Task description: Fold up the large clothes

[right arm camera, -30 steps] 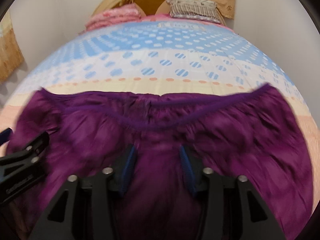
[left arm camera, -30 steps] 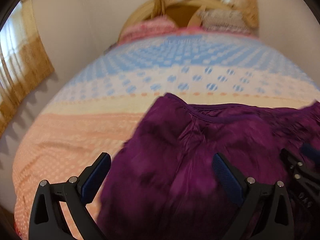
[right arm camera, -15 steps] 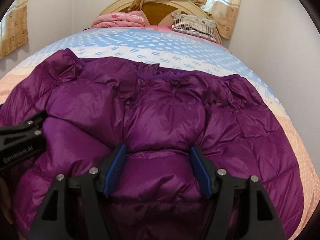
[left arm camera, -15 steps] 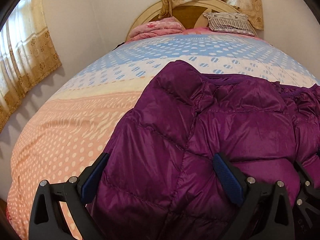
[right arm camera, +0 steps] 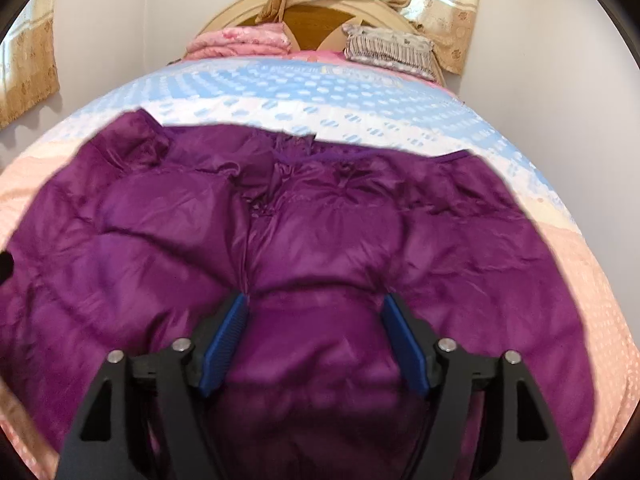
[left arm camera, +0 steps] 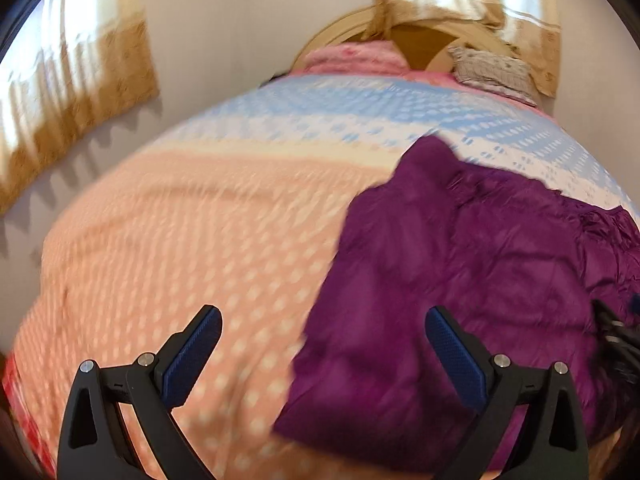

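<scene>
A puffy purple quilted jacket (right arm camera: 328, 232) lies spread across the bed, its far edge on the blue-dotted band of the bedspread. My right gripper (right arm camera: 316, 320) sits low over its near part. The jaws are opening, and a bulging fold of the jacket fills the gap and touches both blue pads (right arm camera: 226, 332). My left gripper (left arm camera: 324, 336) stands wide open over the jacket's left edge (left arm camera: 320, 320): peach bedspread under its left finger, purple fabric (left arm camera: 480, 280) by its right one, nothing pinched. In the left wrist view, the right gripper (left arm camera: 616, 340) shows at the far right edge.
The bedspread (left arm camera: 180, 240) is peach with white dots near me and blue and white farther off. A folded pink blanket (right arm camera: 240, 42) and a fringed grey pillow (right arm camera: 388, 48) lie by the round wooden headboard (right arm camera: 316, 16). Walls and curtains (left arm camera: 60, 100) stand close on both sides.
The jacket came down from a blurred swing and settled flat on the bed. My left gripper slid left, so the jacket's edge now lies between its fingers. My right jaws spread wider.
</scene>
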The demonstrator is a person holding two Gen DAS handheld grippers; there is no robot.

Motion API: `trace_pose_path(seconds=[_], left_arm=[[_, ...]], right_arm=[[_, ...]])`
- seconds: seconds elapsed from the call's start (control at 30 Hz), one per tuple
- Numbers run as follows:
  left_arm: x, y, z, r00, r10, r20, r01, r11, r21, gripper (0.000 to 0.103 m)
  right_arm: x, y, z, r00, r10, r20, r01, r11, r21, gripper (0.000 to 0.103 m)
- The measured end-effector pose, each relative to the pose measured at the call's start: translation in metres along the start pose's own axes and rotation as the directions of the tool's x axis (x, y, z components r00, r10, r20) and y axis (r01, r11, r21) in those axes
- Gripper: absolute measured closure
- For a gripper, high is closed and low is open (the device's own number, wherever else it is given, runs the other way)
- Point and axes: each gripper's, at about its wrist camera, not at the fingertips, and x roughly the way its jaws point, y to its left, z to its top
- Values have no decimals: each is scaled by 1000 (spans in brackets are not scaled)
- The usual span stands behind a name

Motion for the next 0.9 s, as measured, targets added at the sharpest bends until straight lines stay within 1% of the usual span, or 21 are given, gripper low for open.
trace_pose_path(seconds=[0.03, 0.07, 0.1, 0.17, 0.2, 0.27, 0.33, 0.37, 0.4, 0.43, 0.47, 0.53, 0.57, 0.6, 0.63, 0.67, 0.7, 0.77, 0.9], left_arm=[[3, 9, -7, 999, -19, -31, 18, 999, -37, 1], [6, 15, -12, 999, -25, -48, 22, 998, -57, 1], [10, 19, -17, 998, -21, -66, 16, 997, -73, 1], [18, 21, -26, 994, -49, -101, 39, 994, -98, 1], [20, 20, -29, 992, -60, -108, 49, 993, -105, 1], [18, 16, -32, 992, -81, -93, 71, 992, -104, 1], [16, 9, -32, 993, -88, -79, 82, 994, -76, 2], [16, 7, -32, 992, -99, -77, 94, 993, -71, 9], [17, 6, -32, 989, -123, -78, 118, 990, -73, 22], [18, 4, -30, 982, -170, -87, 163, 983, -84, 29], [19, 3, -29, 977, -195, -90, 187, 978, -90, 39], [18, -1, -27, 974, -209, -82, 203, 976, -76, 46], [17, -3, -27, 973, -215, -80, 210, 975, -68, 54], [17, -5, -27, 971, -227, -78, 223, 973, -62, 63], [16, -8, -25, 967, -244, -74, 241, 969, -51, 69], [13, -10, -25, 967, -247, -68, 245, 969, -34, 80], [12, -12, -23, 968, -245, -62, 245, 970, -15, 88], [7, -14, -21, 971, -235, -41, 236, 972, 17, 92], [-2, -10, -19, 972, -235, -16, 236, 972, 11, 94]], right_arm=[[-11, -1, -4, 1000, 1, 17, -1, 1000, -3, 19], [-21, -1, -9, 1000, 6, 22, -6, 1000, -4, 19], [-29, -2, -16, 1000, 4, 24, -4, 1000, -5, 18], [-39, -3, -28, 1000, 5, 26, -5, 1000, 3, 17], [-38, -3, -33, 1000, 12, 17, -12, 1000, 0, 16], [-32, 3, -39, 1000, 21, -3, -21, 999, -26, 16], [-25, 8, -43, 1000, 11, -8, -12, 999, -51, 16], [-21, 9, -47, 1000, 6, -16, -7, 998, -59, 15], [-19, 10, -47, 1000, 4, -25, -5, 998, -64, 14], [-16, 10, -49, 999, 0, -35, -2, 998, -69, 12], [-13, 10, -49, 999, -10, -41, 7, 997, -73, 11], [-10, 9, -49, 999, -23, -44, 20, 997, -81, 6], [-10, 9, -51, 999, -23, -45, 19, 997, -79, 6], [-9, 8, -51, 999, -21, -46, 17, 997, -73, 6], [-10, 9, -52, 999, -21, -45, 17, 997, -71, 6], [-9, 9, -53, 999, -21, -43, 18, 998, -68, 6], [-8, 8, -51, 999, -21, -43, 18, 998, -66, 6], [-8, 9, -52, 999, -25, -45, 22, 998, -62, 6], [-8, 11, -52, 998, -44, -54, 41, 997, -63, 6]])
